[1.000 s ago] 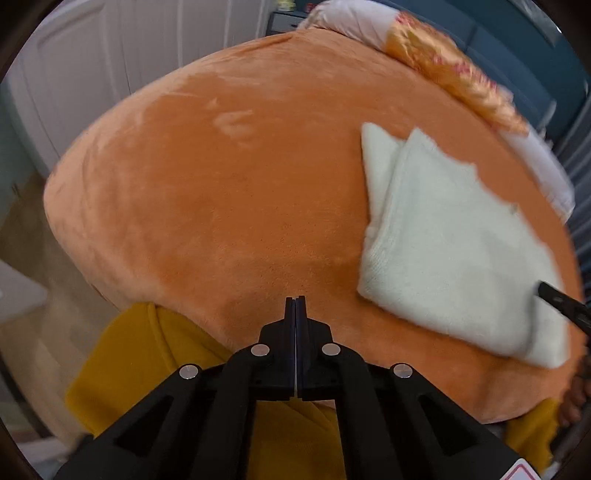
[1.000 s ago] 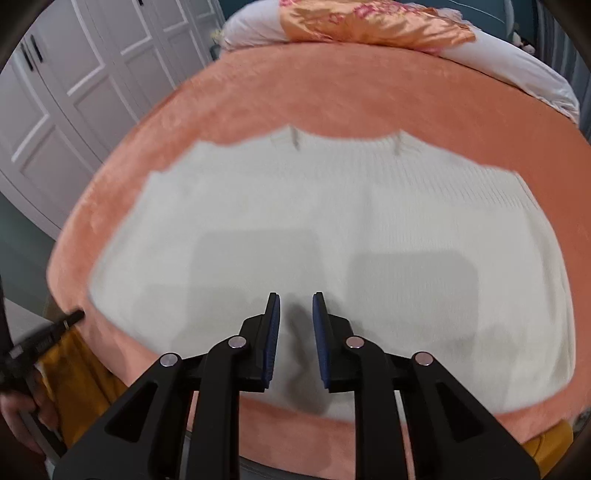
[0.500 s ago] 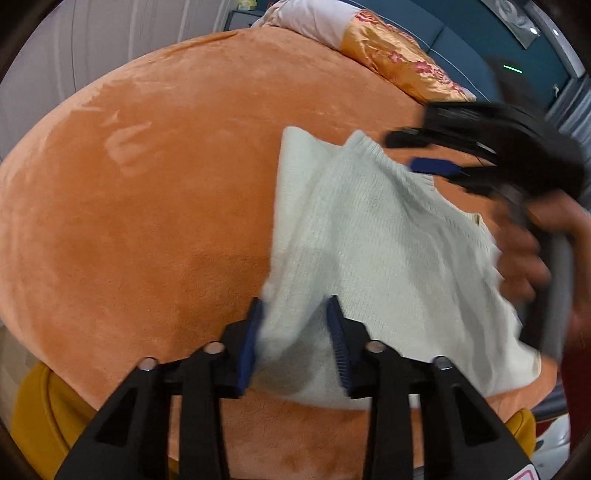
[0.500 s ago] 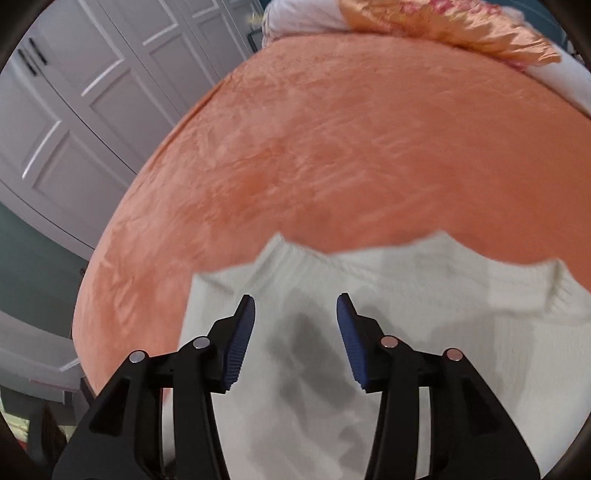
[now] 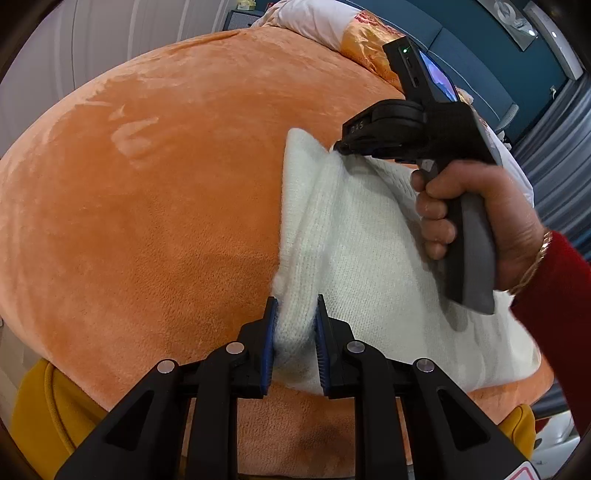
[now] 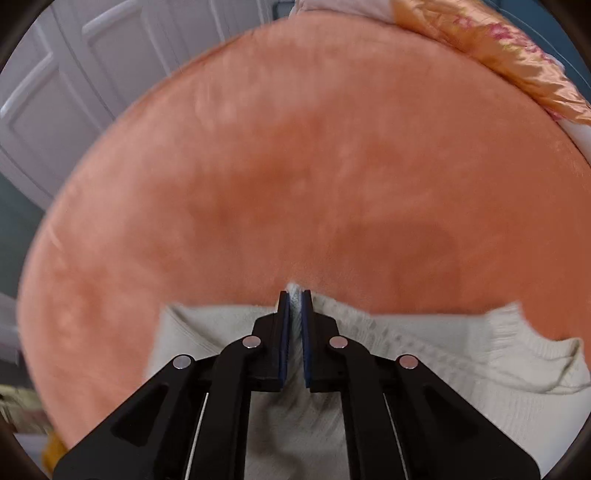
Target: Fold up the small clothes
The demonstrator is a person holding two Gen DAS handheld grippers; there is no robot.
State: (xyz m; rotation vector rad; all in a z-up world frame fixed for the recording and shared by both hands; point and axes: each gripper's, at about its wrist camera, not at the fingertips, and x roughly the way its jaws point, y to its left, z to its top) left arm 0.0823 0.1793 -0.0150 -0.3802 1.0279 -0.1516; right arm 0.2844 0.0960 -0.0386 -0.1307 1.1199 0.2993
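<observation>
Orange blanket (image 5: 147, 206) under white sweater (image 5: 351, 251); both claws pinching it; pillow (image 5: 365, 33) behind.

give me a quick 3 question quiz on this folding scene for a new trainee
1. True or false: the right gripper is pinched on the far edge of the white knit garment.
2. Multiple choice: what does the garment lie on? A) a wooden table B) an orange plush blanket C) a tiled floor
3. Fill in: the left gripper has the garment's near ____ corner bunched between its fingers.

Key
1. True: the blue pads stand close together with white knit squeezed between them.
2. B
3. left; the jaws stand wider here than on the right gripper, with a thick fold of knit filling the gap.
</observation>
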